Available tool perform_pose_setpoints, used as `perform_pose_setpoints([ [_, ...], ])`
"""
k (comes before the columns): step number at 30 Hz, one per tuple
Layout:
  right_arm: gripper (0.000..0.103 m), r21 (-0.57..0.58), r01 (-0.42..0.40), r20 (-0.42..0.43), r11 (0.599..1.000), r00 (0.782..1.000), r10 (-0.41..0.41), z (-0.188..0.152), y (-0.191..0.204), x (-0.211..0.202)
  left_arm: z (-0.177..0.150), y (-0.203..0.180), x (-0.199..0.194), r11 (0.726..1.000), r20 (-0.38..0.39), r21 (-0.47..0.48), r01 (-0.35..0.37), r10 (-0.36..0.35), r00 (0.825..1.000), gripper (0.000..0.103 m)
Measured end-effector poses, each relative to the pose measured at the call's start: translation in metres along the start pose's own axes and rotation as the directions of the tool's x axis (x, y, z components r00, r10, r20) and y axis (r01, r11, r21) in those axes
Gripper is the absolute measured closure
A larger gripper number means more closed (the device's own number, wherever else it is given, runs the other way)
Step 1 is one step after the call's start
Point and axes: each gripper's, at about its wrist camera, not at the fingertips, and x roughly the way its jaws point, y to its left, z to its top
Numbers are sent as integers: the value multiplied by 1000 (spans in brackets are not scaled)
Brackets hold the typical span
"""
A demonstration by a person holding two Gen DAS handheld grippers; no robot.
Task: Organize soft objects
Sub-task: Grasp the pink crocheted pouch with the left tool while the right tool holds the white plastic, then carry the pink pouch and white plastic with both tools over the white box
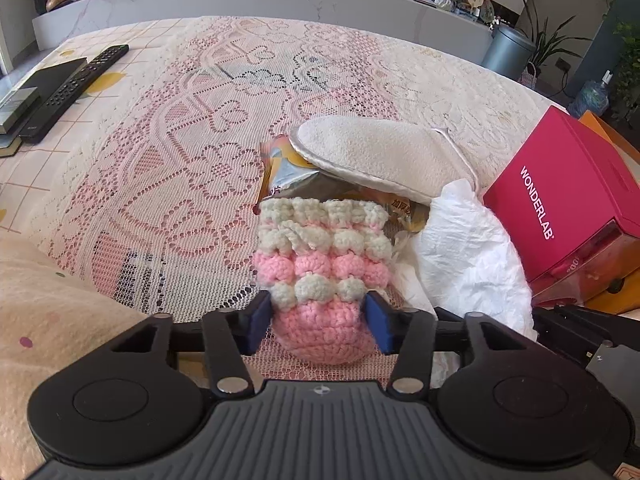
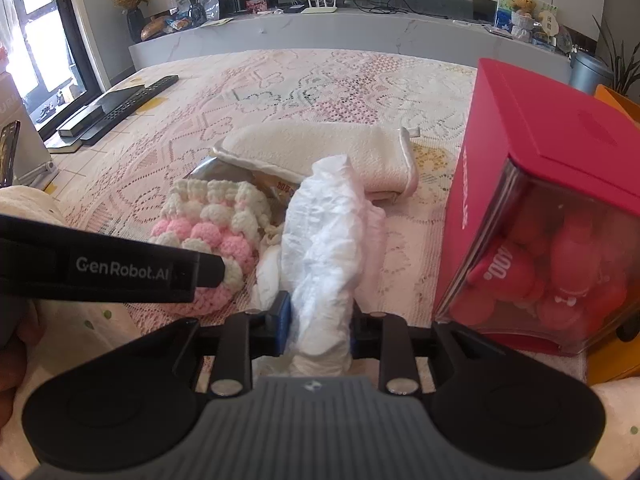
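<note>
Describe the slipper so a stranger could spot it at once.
Start at the red box on the right of the lace tablecloth. Just left of it, beyond the white wrap and the crocheted pouch, the slipper lies sole up across a foil packet. It alone is flat, cream and fleecy, with a pale silvery edge.

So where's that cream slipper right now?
In both wrist views the cream slipper lies mid-table on the lace cloth, propped on a foil snack packet, just beyond the crocheted pouch.
</note>
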Motion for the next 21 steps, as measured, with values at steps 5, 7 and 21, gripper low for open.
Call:
perform_pose_setpoints([
  [5,76,-4,2,1,1000,1000,-2,0,0,-1,-2,1,-6,1000,24,-10,8,-8,1000,70],
  [7,78,-2,3,7,1000,1000,-3,-1,0,-2,-3,3,-10,1000,39,-16,21,-21,999,72],
  [21,89,-17,-23,141,1000,990,25,1,5,-60,-19,5,-56,996,183,-35,86,-78,980,73],
])
